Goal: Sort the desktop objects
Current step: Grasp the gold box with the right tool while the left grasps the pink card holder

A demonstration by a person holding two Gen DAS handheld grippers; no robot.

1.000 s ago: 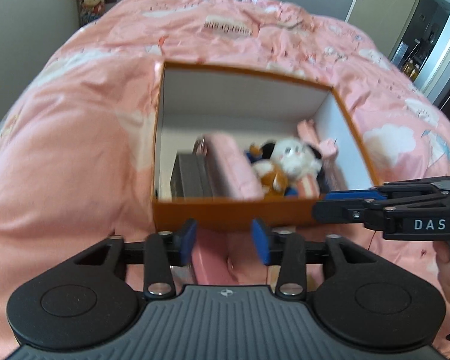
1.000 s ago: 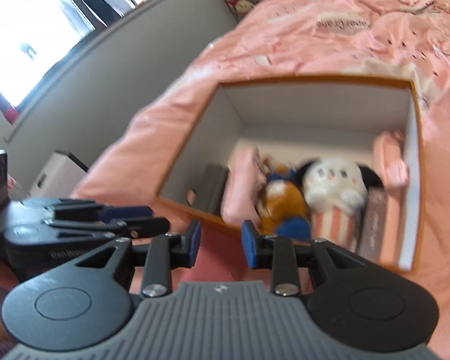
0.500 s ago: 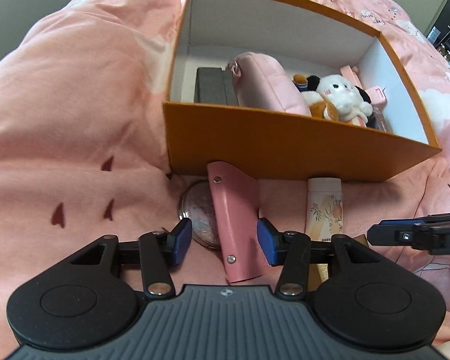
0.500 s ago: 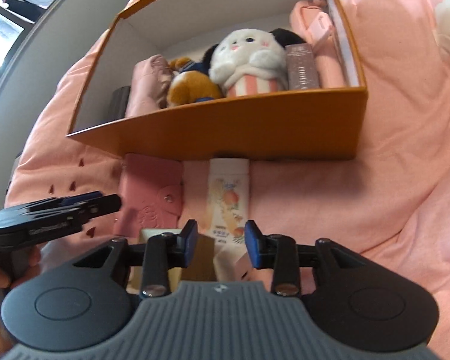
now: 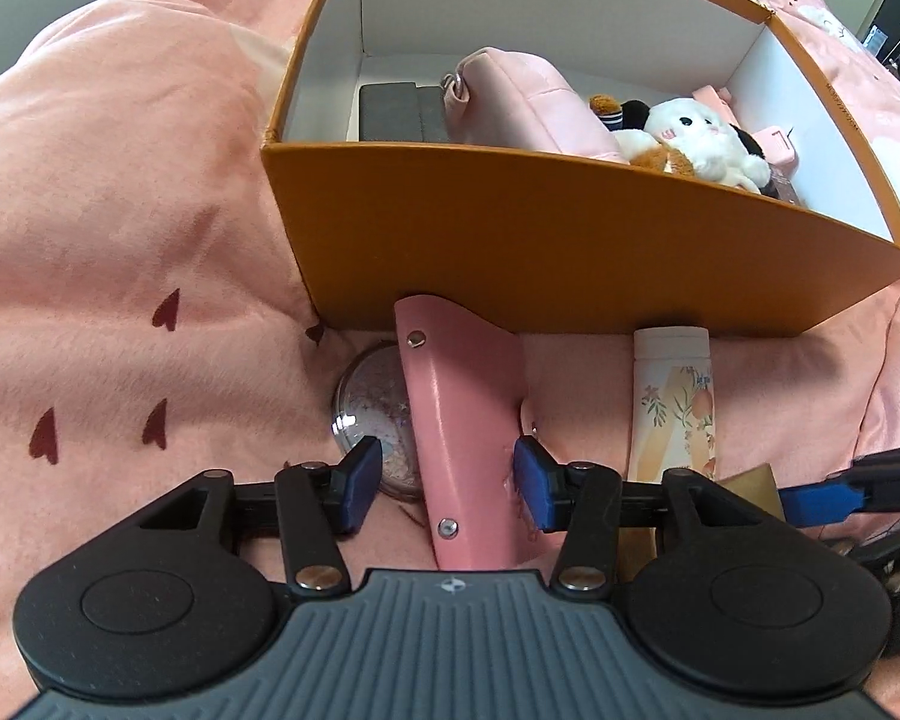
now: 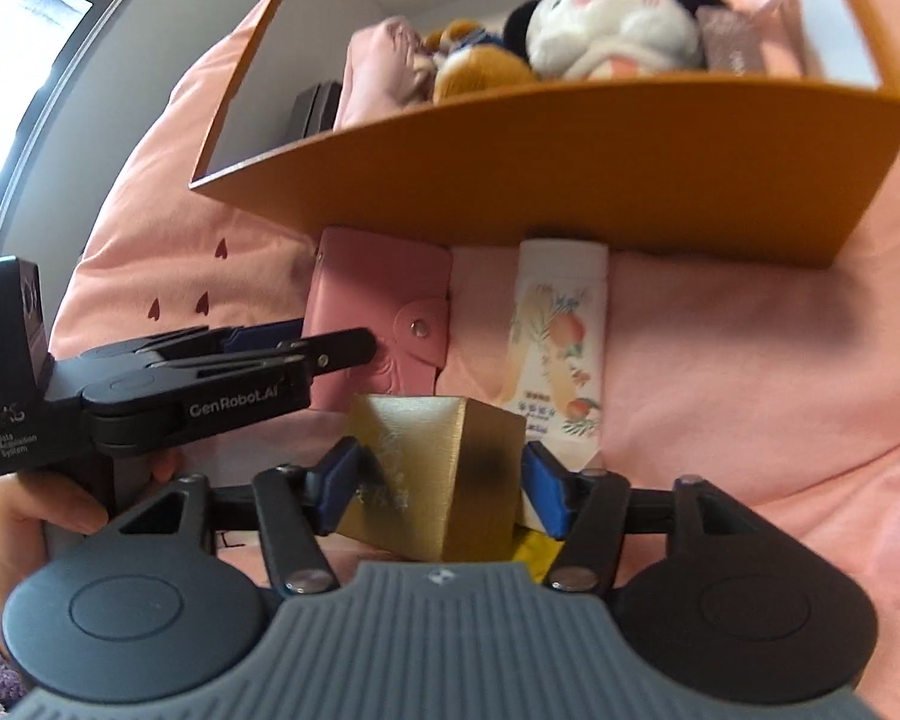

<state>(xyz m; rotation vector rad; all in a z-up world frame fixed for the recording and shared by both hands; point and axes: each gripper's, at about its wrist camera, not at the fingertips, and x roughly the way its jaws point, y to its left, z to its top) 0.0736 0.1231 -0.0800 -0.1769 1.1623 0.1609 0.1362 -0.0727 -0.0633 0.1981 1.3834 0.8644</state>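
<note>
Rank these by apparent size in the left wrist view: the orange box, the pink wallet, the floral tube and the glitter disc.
1. orange box
2. pink wallet
3. floral tube
4. glitter disc, partly hidden under the wallet, so unsure

Pink snap wallet over a round glitter compact, floral tube, gold box, all on the pink bedspread beside the orange box's front wall
</note>
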